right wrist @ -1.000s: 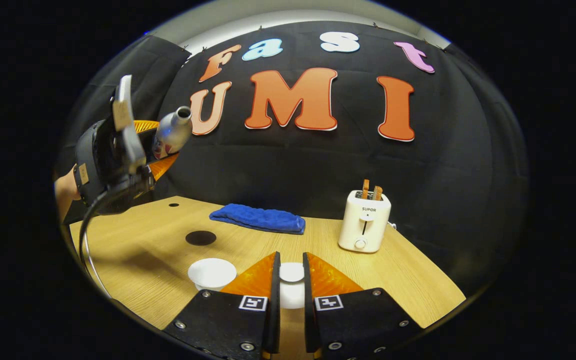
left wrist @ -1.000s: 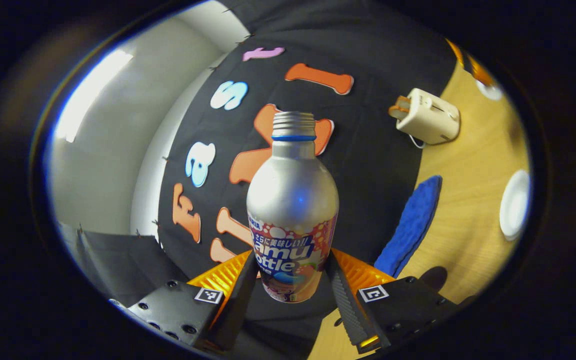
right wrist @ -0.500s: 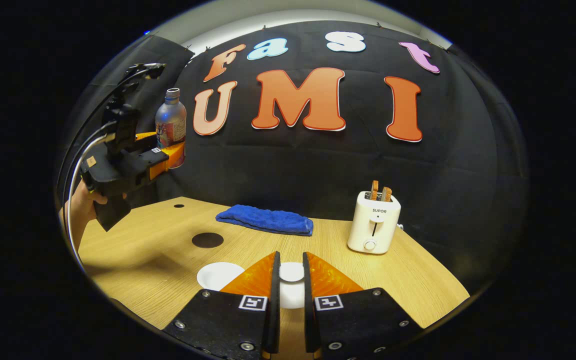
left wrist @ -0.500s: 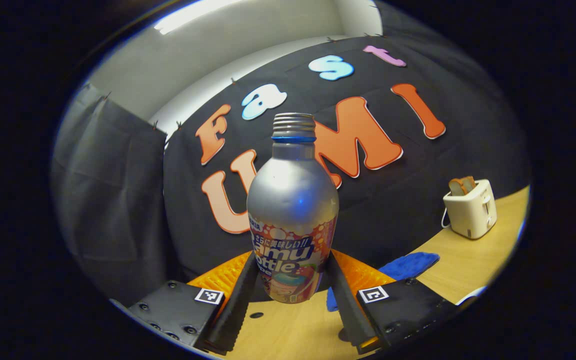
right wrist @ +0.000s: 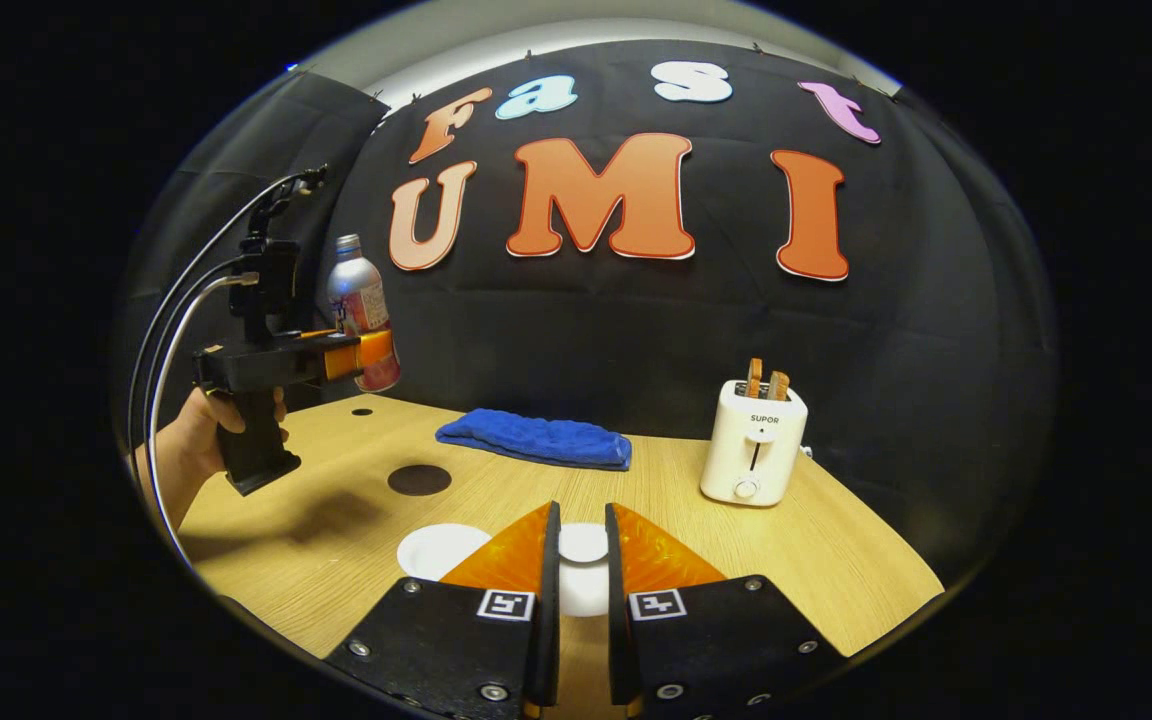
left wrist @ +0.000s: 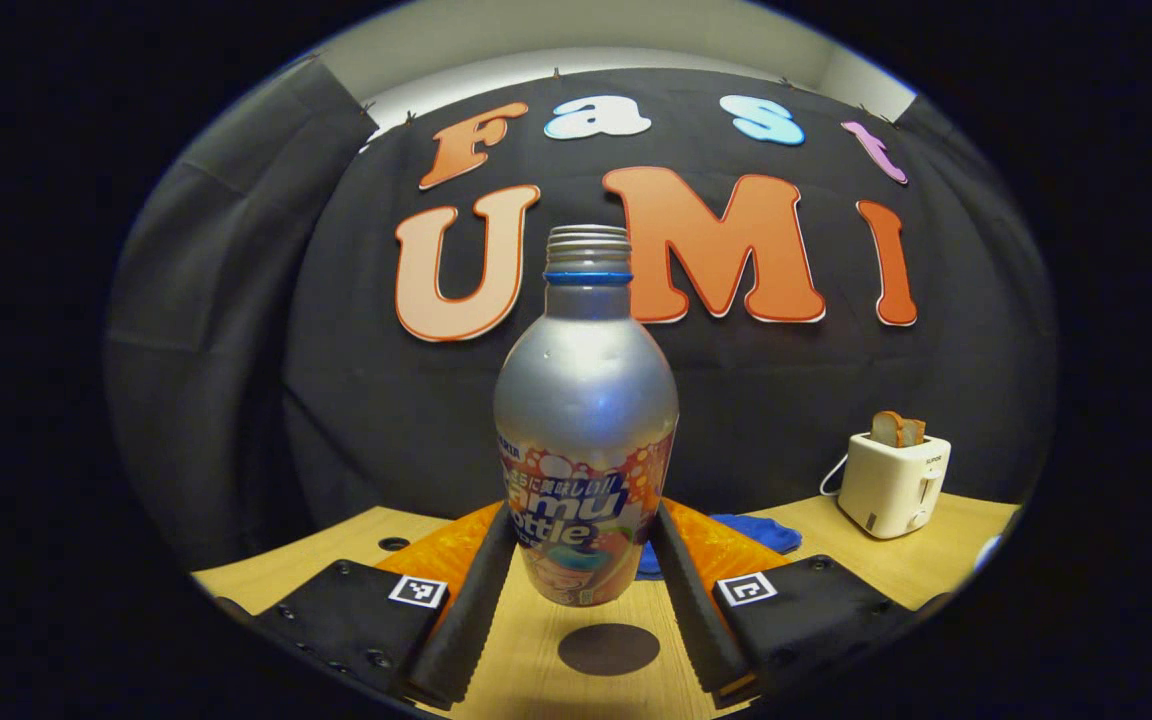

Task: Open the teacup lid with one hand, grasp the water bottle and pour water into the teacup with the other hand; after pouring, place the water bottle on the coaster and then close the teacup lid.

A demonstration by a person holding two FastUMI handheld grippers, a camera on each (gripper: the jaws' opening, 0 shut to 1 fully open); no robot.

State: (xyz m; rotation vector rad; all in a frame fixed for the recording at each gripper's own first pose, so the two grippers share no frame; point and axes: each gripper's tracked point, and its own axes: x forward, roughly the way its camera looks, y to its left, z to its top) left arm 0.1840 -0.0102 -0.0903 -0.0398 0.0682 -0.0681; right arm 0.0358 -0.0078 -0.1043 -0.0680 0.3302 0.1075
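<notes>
Silver water bottle (left wrist: 586, 400), blue cloth (right wrist: 536, 440), white toaster (right wrist: 753, 455).

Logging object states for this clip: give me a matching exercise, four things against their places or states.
1. water bottle
2. coaster
3. teacup lid
4. toaster

A. bread slices in its slots
B. between the jaws of the right gripper
C. lying bare on the table
D. held in the air by the left gripper

Pairs: 1-D, 2-C, 3-B, 4-A.

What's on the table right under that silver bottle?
Below the lifted water bottle lies a dark round coaster on the wooden table. The bottle's base hides nothing of it.
</notes>
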